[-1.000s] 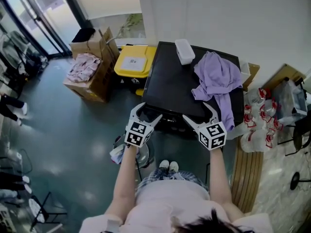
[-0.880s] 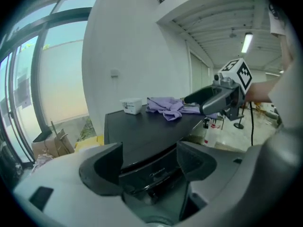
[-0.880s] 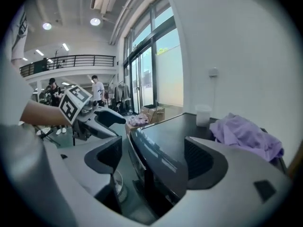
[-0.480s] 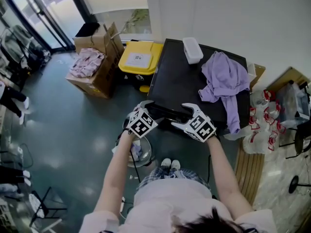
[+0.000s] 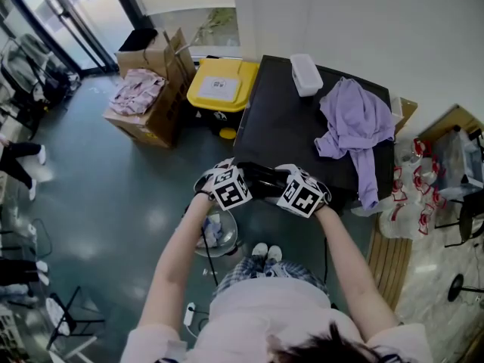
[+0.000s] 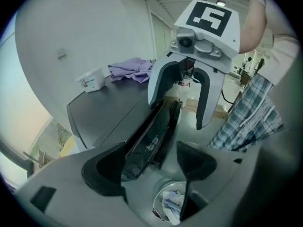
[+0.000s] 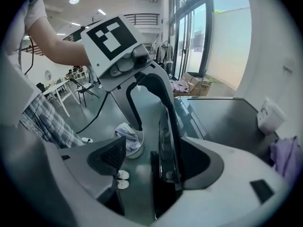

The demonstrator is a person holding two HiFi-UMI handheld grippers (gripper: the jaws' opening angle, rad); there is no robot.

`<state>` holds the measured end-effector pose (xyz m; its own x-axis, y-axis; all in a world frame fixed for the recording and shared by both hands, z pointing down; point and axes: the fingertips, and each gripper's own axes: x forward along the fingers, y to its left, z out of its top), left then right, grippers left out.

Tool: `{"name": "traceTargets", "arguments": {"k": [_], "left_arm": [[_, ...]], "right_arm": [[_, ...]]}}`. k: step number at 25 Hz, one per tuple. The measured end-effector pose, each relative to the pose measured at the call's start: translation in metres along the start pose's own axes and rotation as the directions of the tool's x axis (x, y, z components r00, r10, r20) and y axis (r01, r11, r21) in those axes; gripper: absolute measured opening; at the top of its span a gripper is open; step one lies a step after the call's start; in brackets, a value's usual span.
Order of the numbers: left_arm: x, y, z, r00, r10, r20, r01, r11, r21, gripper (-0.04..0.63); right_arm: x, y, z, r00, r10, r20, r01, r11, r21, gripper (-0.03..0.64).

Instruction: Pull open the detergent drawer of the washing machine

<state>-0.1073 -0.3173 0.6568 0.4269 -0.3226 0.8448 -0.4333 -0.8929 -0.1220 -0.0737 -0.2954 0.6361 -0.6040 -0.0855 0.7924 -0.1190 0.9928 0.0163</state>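
Pre-grasp: your left tool [image 6: 150,150] gapes astride the washing machine [image 5: 295,119] front panel [image 6: 147,137]; the right tool [image 7: 154,156] has just been closing there, unclamped. Next: clamp the drawer, pull.

even daylight, sharp centre, fisheye warp, dark corners

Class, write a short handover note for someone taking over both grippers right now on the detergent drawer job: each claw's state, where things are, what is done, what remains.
Left claw: open, with the top edge of the glossy front panel of the washing machine between its jaws, not pressed.
Right claw: open, jaws have just been closing, same panel edge between them, not clamped.
On the machine's top: purple garment, white box.
Done: both claws are at the front edge.
Left: no drawer shows pulled out; grip its front and pull towards you.
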Motion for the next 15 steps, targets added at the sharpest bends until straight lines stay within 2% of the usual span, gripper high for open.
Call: {"name": "traceTargets", "arguments": {"k": [4, 9, 15], "left_arm": [[0.004, -0.003, -0.001, 0.999, -0.016, -0.029, 0.017, 0.999, 0.036, 0.347], [0.007, -0.004, 0.000, 0.998, -0.022, -0.061, 0.027, 0.996, 0.079, 0.345], [0.012, 0.000, -0.002, 0.994, 0.034, -0.106, -0.017, 0.987, 0.159, 0.324]], "right_arm": [[0.008, 0.003, -0.006, 0.999, 0.006, -0.035, -0.007, 0.999, -0.039, 0.365], [0.011, 0.004, -0.013, 0.998, -0.014, -0.065, 0.011, 0.999, -0.042, 0.350], [0.014, -0.002, -0.016, 0.991, -0.070, -0.110, 0.061, 0.995, -0.081, 0.310]]}}
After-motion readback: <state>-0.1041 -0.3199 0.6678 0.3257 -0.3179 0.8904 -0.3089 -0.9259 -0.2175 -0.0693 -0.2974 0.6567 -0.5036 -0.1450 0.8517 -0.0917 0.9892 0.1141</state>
